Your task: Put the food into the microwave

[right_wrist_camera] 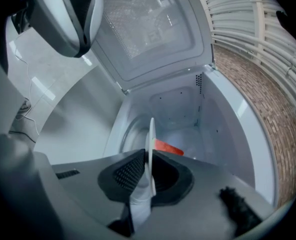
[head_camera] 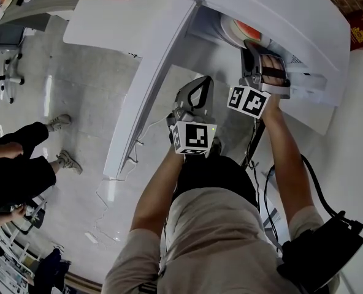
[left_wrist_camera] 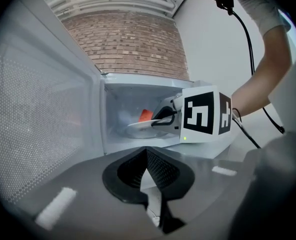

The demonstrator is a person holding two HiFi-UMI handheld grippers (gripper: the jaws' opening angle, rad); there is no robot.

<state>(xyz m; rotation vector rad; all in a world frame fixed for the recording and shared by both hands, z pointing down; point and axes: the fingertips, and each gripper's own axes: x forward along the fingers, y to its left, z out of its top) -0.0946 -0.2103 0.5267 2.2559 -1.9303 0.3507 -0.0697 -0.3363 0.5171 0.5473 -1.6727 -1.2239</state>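
Nearest the lens, a beige-shirted torso (head_camera: 218, 225) bent forward, both forearms stretched toward the white microwave (head_camera: 292, 23). Right arm reaching further, pushing the right gripper (right_wrist_camera: 149, 156) into the open cavity and tilting it slightly down. Pads pinched tight on the rim of a white plate (right_wrist_camera: 151, 131), seen edge-on between them. Left gripper (left_wrist_camera: 147, 154) held back outside the opening, beside the swung-open door (head_camera: 151, 84), nearly level, jaws together with nothing gripped. From the head view, little of the plate to see: most of it tucked under the microwave's top edge, along with the right gripper's tips. Inside the cavity, on that plate, a piece of orange-red food (left_wrist_camera: 146, 115), too small to identify. From the left gripper view, plate roughly level and low in the cavity; possibly resting on the turntable, possibly just above it, hard to tell. At the frame's left edge, a second person (head_camera: 22, 164), cut off to legs and shoes. At the lower right, a black pack (head_camera: 322, 250) partly out of frame, with a cable running up from it.
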